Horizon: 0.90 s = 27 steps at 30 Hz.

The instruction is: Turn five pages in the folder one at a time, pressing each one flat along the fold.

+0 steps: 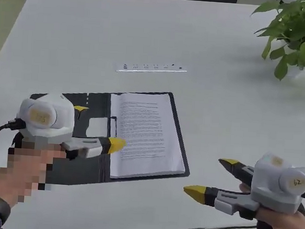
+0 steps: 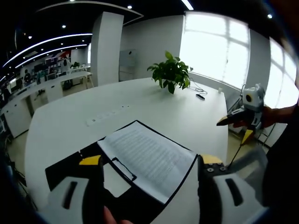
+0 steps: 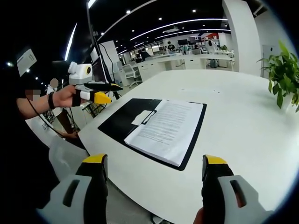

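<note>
Head view puts the folder (image 1: pixel 85 172) open near the tabletop's (image 1: pixel 209 55) front edge, its pages (image 1: pixel 146 132) stacked on the right half. Our left gripper (image 1: pixel 98 126) hovers over the left half and our right gripper (image 1: pixel 211 177) off the folder's front right corner, both spread wide and empty. We should nip only the top sheet at its outer edge, then sweep along the fold.

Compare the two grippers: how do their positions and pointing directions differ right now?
The left gripper hangs over the black left half of the folder. The right gripper is off the folder, over bare table to its lower right. The left gripper's jaws point right, toward the printed pages. The right gripper's jaws point left, toward them. Both are open and hold nothing.
</note>
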Motion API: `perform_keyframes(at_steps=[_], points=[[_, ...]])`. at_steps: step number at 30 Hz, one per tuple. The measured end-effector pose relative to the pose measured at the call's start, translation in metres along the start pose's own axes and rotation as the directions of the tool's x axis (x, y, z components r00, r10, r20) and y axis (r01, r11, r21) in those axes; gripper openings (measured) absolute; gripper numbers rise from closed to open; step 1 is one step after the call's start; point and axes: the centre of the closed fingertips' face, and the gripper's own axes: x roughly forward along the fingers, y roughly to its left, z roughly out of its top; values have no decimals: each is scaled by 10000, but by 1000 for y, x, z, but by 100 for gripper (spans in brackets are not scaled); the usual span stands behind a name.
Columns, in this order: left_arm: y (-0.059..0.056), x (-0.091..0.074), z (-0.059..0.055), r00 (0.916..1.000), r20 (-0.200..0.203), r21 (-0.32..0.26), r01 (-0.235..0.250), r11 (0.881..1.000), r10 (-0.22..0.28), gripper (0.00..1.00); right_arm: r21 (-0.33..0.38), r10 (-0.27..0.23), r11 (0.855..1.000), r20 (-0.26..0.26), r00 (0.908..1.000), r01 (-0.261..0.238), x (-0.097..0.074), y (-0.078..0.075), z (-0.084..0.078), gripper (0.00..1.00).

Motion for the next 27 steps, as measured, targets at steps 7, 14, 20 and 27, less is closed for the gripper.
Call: perform_keyframes(at_steps=[7, 14, 20, 27], points=[[-2, 24, 12, 9997, 100, -13, 228, 9997, -228, 82, 33, 57, 10000, -27, 10000, -57, 0, 1, -1, 83], [-16, 56, 11, 9982, -59, -30, 602, 9982, -602, 81, 77, 104, 9999, 30, 9999, -104, 1, 1, 1, 83], [-32, 83, -3, 9943, -478, 10, 960, 9954, -958, 81, 113, 161, 9998, -67, 9998, -160, 0, -1, -2, 83], [-50, 113, -16, 9882, -977, 408, 1227, 9916, -1182, 80, 201, 158, 9997, -164, 9997, -154, -5, -7, -9, 83]])
